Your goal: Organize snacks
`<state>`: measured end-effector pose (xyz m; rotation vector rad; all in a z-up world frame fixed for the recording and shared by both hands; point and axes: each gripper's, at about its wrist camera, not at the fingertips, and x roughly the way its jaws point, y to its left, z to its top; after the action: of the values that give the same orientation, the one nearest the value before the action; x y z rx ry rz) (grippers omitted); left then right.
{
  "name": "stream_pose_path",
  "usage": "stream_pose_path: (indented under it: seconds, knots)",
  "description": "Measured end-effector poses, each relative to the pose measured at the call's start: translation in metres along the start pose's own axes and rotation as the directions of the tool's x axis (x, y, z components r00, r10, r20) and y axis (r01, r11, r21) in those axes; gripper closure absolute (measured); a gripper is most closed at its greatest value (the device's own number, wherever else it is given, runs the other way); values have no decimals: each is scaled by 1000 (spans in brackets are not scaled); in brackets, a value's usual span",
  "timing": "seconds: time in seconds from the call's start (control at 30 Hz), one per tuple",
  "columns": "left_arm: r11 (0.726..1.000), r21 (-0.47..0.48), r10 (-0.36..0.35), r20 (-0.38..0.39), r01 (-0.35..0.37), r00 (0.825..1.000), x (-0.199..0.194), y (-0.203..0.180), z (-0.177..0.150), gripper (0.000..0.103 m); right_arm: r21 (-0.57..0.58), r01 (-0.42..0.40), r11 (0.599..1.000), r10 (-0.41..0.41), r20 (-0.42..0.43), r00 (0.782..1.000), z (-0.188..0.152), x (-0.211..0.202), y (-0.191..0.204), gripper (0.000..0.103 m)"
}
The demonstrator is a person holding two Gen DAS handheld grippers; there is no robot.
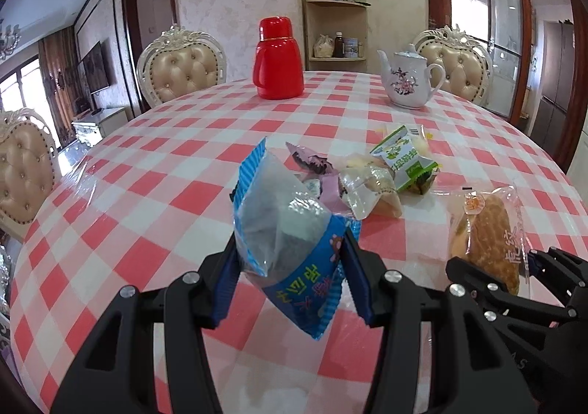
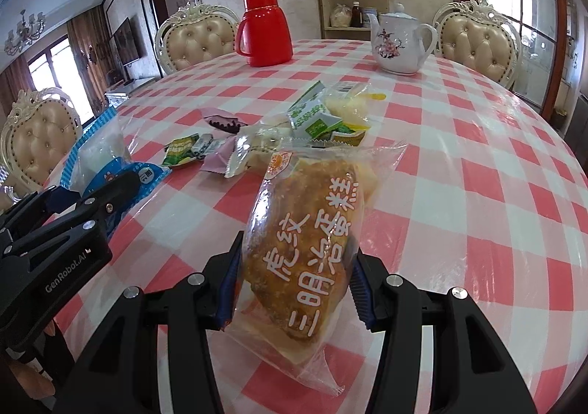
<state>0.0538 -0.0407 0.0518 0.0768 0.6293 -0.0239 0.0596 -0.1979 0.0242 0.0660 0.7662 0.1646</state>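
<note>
My left gripper [image 1: 290, 259] is shut on a blue snack packet [image 1: 283, 226] and holds it above the table; the packet also shows in the right wrist view [image 2: 110, 164]. My right gripper [image 2: 294, 274] is shut on a clear-wrapped brown cake [image 2: 305, 241], which also shows in the left wrist view [image 1: 485, 234]. A loose pile lies mid-table: a purple wrapper [image 1: 312, 164], a clear-wrapped pastry [image 1: 367, 186], a green-and-white packet [image 1: 404, 157], and a small green packet [image 2: 180, 151].
The round table has a pink-and-white checked cloth [image 1: 147, 193]. A red thermos [image 1: 278, 59] and a white floral teapot [image 1: 408, 79] stand at the far side. Padded chairs [image 1: 182, 65] ring the table. A corner shelf [image 1: 336, 32] stands behind.
</note>
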Motion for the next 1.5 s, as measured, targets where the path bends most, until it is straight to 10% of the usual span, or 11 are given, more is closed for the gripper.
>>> stream_pose_path:
  seconds: [1.13, 1.5]
  knots:
    - [966, -168, 200, 10, -195, 980, -141, 123, -85, 50, -139, -266, 954, 269, 1, 963, -50, -62, 128, 53]
    - [952, -186, 254, 35, -243, 967, -200, 172, -121, 50, -310, -356, 882, 361, -42, 931, -84, -101, 216, 53]
